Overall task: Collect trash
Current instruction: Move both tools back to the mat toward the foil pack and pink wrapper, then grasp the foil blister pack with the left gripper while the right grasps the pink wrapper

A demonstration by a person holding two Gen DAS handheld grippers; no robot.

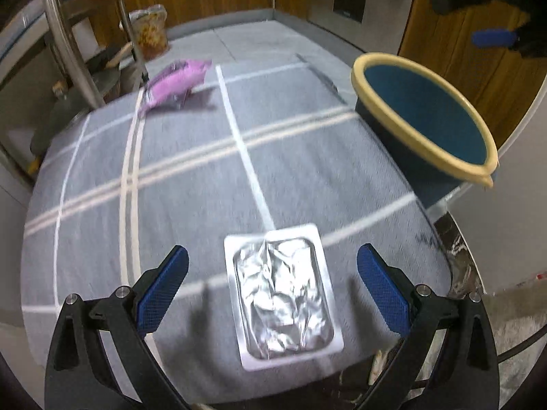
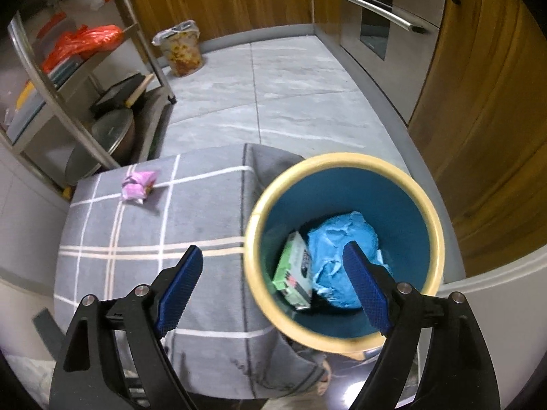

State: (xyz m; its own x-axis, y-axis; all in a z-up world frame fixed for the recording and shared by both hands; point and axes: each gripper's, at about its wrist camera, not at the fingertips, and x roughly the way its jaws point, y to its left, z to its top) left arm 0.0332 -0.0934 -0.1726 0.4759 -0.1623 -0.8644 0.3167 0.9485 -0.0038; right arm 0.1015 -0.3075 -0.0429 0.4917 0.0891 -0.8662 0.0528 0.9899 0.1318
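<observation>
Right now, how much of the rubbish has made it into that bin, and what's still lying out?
Done: the bin already holds a crumpled blue wrapper and a green box. In hand: nothing; the right tool hangs open above the bin, and the left tool is open over a foil tray on the checked cloth. Left: that tray and a pink packet farther away.

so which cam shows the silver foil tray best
The left wrist view: the foil tray lies flat on the checked cloth, filling the foreground between the open left tool. The right wrist view doesn't show it.
</observation>
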